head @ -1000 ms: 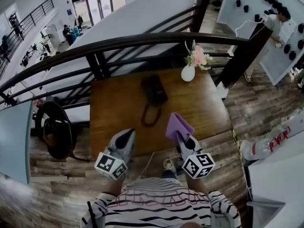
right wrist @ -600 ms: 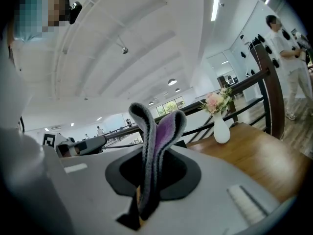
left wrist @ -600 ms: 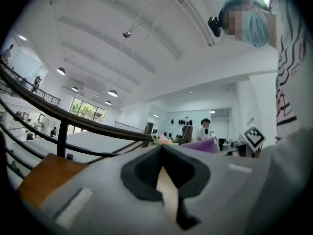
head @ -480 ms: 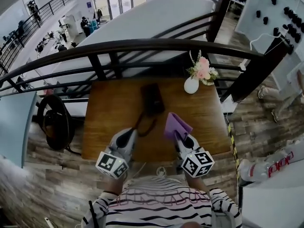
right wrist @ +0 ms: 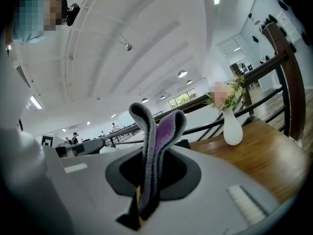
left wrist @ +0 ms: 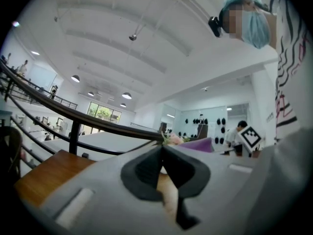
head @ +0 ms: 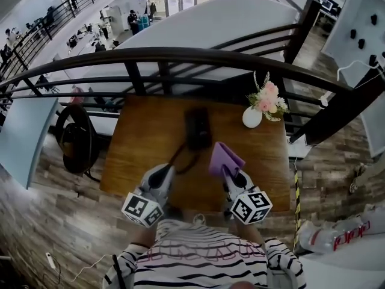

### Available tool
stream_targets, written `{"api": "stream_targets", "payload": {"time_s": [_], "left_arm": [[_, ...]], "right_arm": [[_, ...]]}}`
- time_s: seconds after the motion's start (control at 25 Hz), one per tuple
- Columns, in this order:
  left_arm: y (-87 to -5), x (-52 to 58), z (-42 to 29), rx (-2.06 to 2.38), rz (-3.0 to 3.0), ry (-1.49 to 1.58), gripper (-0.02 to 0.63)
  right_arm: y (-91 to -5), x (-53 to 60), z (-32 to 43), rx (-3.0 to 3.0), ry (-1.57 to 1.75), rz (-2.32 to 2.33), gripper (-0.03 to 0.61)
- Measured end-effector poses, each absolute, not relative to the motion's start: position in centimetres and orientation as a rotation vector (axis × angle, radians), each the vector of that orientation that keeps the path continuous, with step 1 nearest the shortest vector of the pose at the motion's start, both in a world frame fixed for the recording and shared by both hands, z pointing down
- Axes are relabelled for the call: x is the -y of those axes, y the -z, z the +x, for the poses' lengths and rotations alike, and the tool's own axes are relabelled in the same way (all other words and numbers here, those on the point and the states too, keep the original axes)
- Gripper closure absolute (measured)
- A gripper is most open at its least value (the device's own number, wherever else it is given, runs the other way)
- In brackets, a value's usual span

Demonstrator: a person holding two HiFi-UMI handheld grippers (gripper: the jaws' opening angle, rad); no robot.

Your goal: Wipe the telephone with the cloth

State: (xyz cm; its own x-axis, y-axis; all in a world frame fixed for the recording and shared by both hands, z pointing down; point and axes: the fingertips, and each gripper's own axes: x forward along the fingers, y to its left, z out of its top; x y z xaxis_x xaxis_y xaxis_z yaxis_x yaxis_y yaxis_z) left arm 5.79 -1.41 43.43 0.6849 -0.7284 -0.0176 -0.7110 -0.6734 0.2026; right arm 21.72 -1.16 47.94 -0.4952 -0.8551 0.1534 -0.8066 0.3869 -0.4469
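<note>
One telephone (head: 198, 128), long axis pointing away; left gripper (head: 163, 170) together, right gripper (head: 227, 171) clamping cloth (head: 224, 157).

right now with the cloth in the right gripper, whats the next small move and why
Probably ease the right gripper forward and slightly left, lowering the cloth toward the telephone. The gripper is shut on the purple cloth, which stands upright near the table's front edge, short of the telephone lying further in. The left gripper is shut and empty.
</note>
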Motion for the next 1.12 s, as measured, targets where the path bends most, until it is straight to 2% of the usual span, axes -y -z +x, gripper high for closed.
{"api": "stream_targets", "payload": {"time_s": [0.52,1.12], "left_arm": [[-42.9,8.7,3.8,1.149,2.726,0.143,0.612],[-44.3,16.3,-3.7,1.212,2.649,0.152,0.612]], "right_arm": [[-48.1,8.5,19.3,-2.537,0.744,-1.519,0.541],[-50.7,20.0,13.0,-2.618,0.769,-1.544,0.541]]}}
